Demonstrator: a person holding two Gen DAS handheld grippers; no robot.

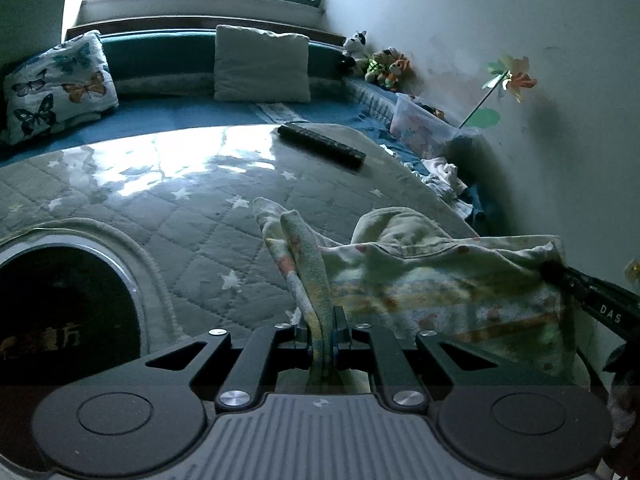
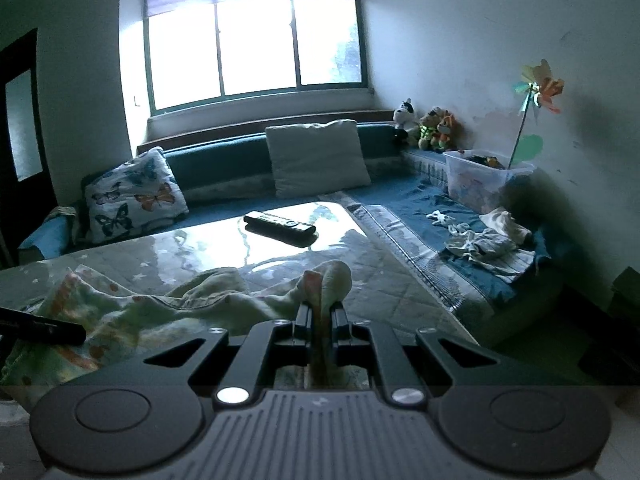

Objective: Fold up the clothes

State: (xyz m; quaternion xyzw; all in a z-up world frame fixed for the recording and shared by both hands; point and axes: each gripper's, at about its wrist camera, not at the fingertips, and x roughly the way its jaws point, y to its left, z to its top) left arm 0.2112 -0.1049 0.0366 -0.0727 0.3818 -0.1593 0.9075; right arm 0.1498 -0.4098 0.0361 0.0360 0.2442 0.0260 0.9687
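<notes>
Both tongs are clamped on a pale printed garment: left tongs on its left edge, right tongs on its right. It is held over the near quilted counter; a remote lies farther back.

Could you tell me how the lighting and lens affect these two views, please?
Left wrist view: window glare washes the table top; fisheye bends its edge. Right wrist view: the window is blown out, the room dim and bluish; the garment stays readable, corners vignetted.

table open ahead — remote far end | sofa right
</notes>
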